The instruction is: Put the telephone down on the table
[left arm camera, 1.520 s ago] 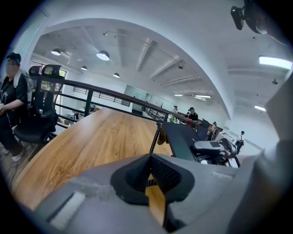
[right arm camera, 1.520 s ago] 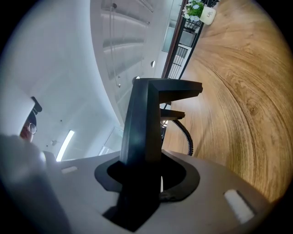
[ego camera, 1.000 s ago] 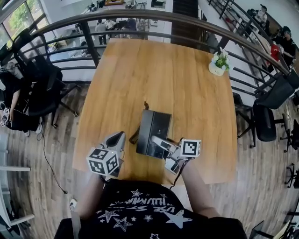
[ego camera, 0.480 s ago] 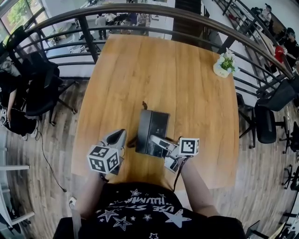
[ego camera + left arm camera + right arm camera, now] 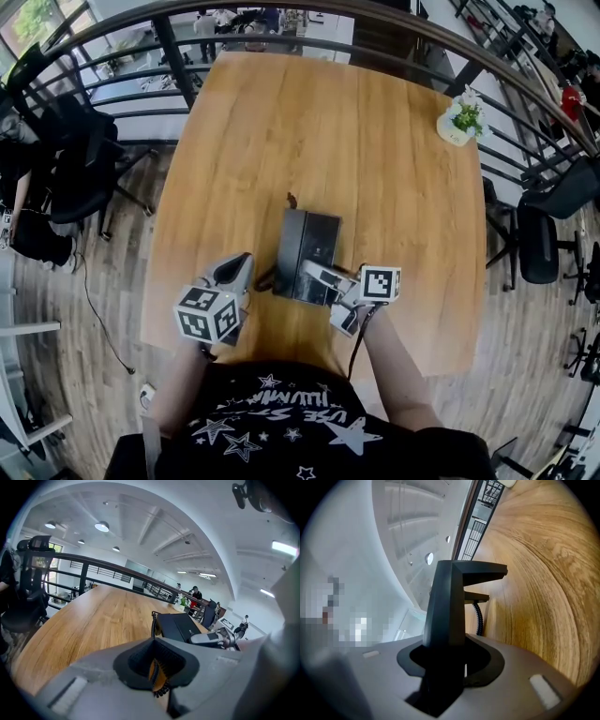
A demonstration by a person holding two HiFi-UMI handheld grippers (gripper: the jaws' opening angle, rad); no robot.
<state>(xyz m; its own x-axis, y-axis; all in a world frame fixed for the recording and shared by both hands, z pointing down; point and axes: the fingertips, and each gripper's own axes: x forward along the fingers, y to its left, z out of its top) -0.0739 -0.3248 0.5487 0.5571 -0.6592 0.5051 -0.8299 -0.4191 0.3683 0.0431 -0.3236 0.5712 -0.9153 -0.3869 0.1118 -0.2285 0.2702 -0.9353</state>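
The black telephone (image 5: 309, 255) is low over the near middle of the wooden table (image 5: 281, 141); I cannot tell whether it touches. My right gripper (image 5: 323, 278) is shut on its near edge, and the dark body (image 5: 447, 602) rises from between the jaws in the right gripper view. The coiled cord (image 5: 269, 278) hangs off the telephone's left side toward my left gripper (image 5: 234, 272). In the left gripper view the jaws (image 5: 154, 667) stand closed with a bit of that cord (image 5: 153, 625) in the slit. The telephone (image 5: 180, 626) lies to its right.
A small potted plant (image 5: 459, 117) stands at the table's far right corner. A dark railing (image 5: 281, 19) curves round the far edge. Office chairs stand on the floor at the left (image 5: 75, 159) and right (image 5: 553, 216).
Both grippers and the telephone have shifted a little across the table and sunk slightly toward it. Both grips look the same.
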